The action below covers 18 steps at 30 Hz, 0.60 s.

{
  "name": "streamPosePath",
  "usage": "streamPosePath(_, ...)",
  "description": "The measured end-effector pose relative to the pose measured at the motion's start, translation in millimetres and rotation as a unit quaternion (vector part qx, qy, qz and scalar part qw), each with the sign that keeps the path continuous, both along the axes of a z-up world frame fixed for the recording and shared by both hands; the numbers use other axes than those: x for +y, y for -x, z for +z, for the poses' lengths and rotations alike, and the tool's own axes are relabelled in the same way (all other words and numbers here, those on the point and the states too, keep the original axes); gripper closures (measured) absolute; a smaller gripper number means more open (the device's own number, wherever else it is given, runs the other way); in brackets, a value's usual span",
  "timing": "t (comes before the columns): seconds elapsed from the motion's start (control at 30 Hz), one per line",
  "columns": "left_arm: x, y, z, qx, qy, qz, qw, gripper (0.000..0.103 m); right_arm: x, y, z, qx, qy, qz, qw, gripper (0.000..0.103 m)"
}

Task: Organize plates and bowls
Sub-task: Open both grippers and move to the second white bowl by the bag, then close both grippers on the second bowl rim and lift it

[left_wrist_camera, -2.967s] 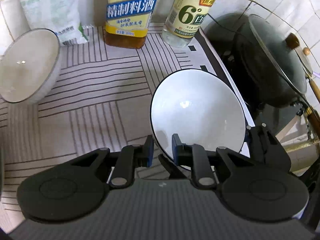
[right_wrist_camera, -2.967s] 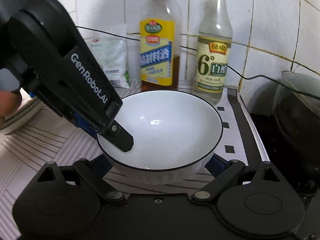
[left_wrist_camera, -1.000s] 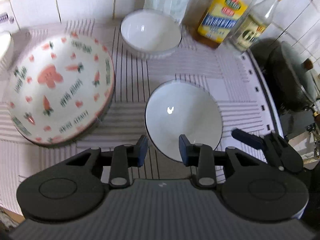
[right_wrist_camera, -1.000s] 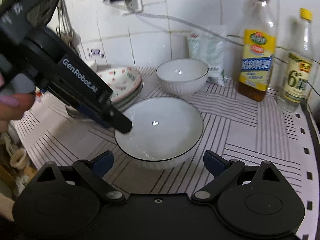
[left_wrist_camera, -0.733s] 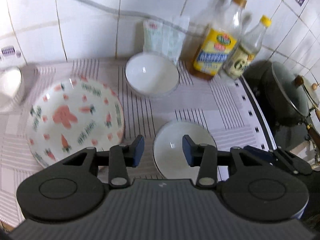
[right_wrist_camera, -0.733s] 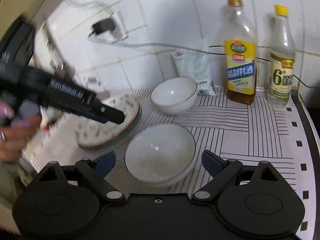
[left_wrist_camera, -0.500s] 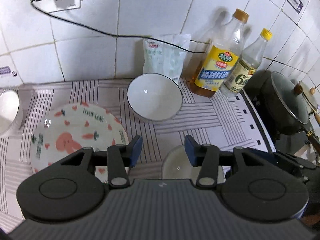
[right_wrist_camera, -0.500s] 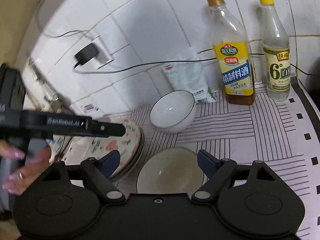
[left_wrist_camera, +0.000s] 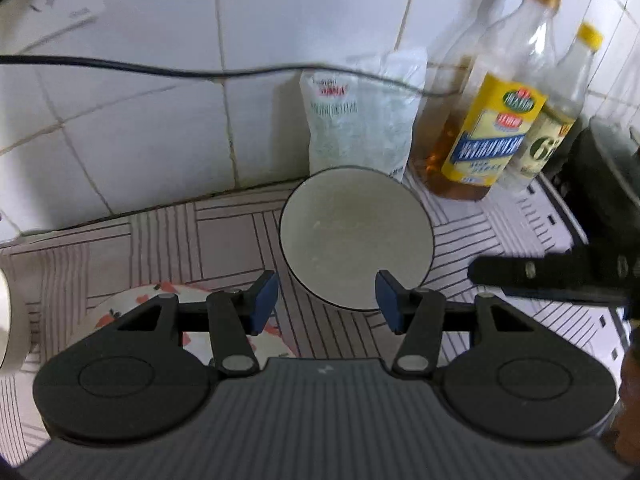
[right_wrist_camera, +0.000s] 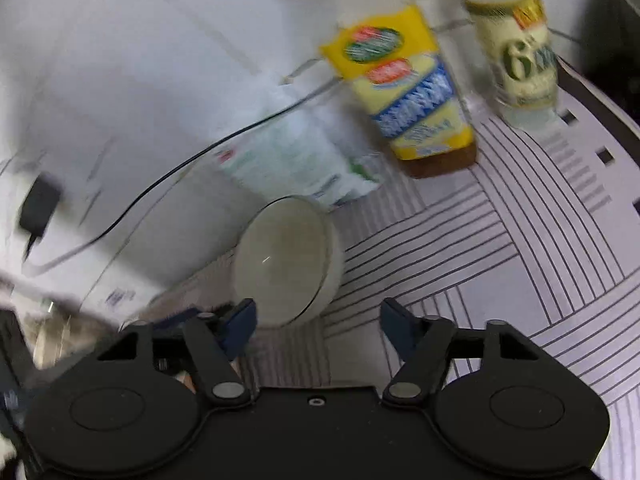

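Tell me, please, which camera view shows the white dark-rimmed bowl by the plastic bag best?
The left wrist view: the white dark-rimmed bowl sits near centre, its whole opening and rim visible, only slightly blurred. The right wrist view shows the same bowl tilted in the frame, smeared by motion blur, its lower edge partly behind a gripper finger.

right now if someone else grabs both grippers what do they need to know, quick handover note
Left gripper: open, nothing between its pads; its jaws have just been opening.
Right gripper: open, empty; its jaws have just been closing.
White bowl stands on the striped mat near the wall, in front of the white bag and beside the yellow-label bottle. Carrot-print plate lies to the left, mostly hidden behind the left gripper.
Done: nothing visibly stacked.
Left: probably pick up the white bowl next; both grippers point toward it.
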<state>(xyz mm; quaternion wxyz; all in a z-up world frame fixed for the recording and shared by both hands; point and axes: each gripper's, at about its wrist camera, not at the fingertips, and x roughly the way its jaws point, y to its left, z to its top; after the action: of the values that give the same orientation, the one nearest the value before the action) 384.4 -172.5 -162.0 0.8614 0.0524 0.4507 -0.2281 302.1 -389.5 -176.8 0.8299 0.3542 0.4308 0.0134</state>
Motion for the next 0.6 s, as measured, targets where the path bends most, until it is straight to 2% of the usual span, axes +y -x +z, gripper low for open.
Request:
streamPosePath(0.1,-4,-12,-11,0.019,-0.011,0.002,0.9997,0.050,-3,-12,-12,0.007,-0.032,-0.026,0.999,0.036)
streamPosePath(0.33,-12,-33,-22,0.032,-0.019,0.003,0.9993,0.052,2,-39,-42,0.043,-0.032,-0.055,0.997,0.046)
streamPosePath(0.37,-14,-36,-23,0.035,-0.021,0.002,0.9992,0.053,2,-41,-44,0.047,-0.030,-0.058,0.997,0.052)
streamPosePath(0.4,-16,-38,-25,0.037,-0.022,0.000,0.9991,0.054,2,-43,-47,0.052,-0.026,-0.062,0.996,0.061)
streamPosePath(0.43,-18,-40,-25,0.037,-0.024,-0.001,0.9990,0.054,2,-44,-48,0.054,-0.025,-0.065,0.996,0.064)
streamPosePath(0.5,-20,-44,-28,0.038,-0.027,0.001,0.9989,0.054,0,-44,-48,0.047,-0.032,-0.070,0.996,0.086)
streamPosePath(0.6,-17,-49,-32,0.046,-0.021,0.010,0.9987,0.055,-4,-42,-50,0.048,-0.050,-0.081,0.994,0.094)
